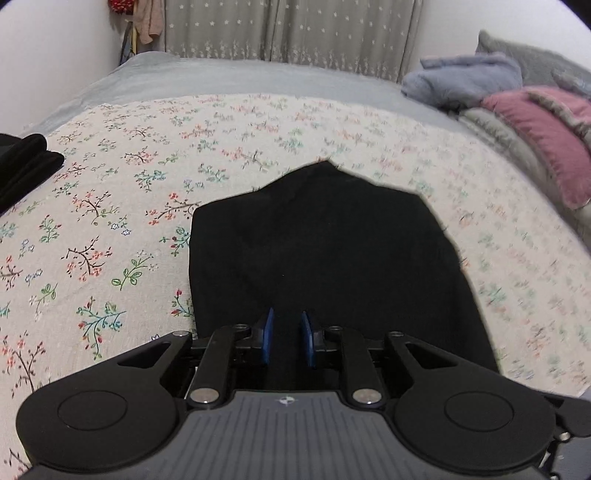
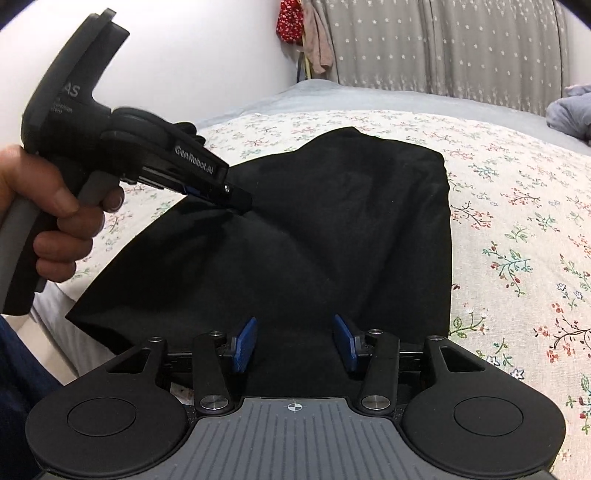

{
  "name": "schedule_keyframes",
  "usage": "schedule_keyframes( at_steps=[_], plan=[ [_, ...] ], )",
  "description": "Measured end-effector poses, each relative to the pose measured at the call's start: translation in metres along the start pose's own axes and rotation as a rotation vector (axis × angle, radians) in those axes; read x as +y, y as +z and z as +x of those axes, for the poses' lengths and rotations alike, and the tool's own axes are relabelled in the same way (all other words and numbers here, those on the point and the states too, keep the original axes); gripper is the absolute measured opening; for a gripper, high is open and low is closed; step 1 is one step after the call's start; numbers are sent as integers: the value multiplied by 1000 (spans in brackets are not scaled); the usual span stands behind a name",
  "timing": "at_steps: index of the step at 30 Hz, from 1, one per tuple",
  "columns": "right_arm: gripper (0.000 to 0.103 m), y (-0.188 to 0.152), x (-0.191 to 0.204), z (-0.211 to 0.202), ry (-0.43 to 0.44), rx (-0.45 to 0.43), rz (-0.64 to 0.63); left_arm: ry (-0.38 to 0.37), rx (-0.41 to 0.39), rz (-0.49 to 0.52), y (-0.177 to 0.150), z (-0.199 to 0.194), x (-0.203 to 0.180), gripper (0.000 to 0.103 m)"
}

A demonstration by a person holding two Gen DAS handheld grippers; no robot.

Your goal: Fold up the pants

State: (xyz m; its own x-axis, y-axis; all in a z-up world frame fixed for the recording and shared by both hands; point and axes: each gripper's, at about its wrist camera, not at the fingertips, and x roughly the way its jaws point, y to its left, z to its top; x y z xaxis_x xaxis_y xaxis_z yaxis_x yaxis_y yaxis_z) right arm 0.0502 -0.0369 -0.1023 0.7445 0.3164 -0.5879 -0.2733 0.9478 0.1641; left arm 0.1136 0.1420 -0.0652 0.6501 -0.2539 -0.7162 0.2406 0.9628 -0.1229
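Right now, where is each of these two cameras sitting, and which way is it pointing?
Left wrist: rides on the left claw, looking along its blue fingers over the black pants toward the curtain.
Right wrist: rides on the open right claw, facing the pants; the person's left hand shows.
Shared: pants, floral bedspread, curtain.

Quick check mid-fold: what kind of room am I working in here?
Most likely a bedroom. The black pants lie on a bed with a floral bedsheet, pillows and blankets are piled at one end, and a starred curtain hangs behind it.
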Motion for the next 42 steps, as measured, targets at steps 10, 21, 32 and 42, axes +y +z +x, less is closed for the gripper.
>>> schedule_keyframes(
  at_steps=[10, 21, 32, 42],
  plan=[
    [42, 14, -43, -12, 18, -45, 111, 2, 7, 15, -19, -7, -5, 23],
    [44, 10, -40, -5, 40, 10, 87, 41, 9, 21, -24, -12, 1, 23],
    [49, -2, -29, -8, 9, 21, 57, 55, 2, 13, -23, -12, 1, 23],
    [46, 49, -68, -6, 44, -72, 118, 41, -54, -102, 6, -4, 21, 49]
  ],
)
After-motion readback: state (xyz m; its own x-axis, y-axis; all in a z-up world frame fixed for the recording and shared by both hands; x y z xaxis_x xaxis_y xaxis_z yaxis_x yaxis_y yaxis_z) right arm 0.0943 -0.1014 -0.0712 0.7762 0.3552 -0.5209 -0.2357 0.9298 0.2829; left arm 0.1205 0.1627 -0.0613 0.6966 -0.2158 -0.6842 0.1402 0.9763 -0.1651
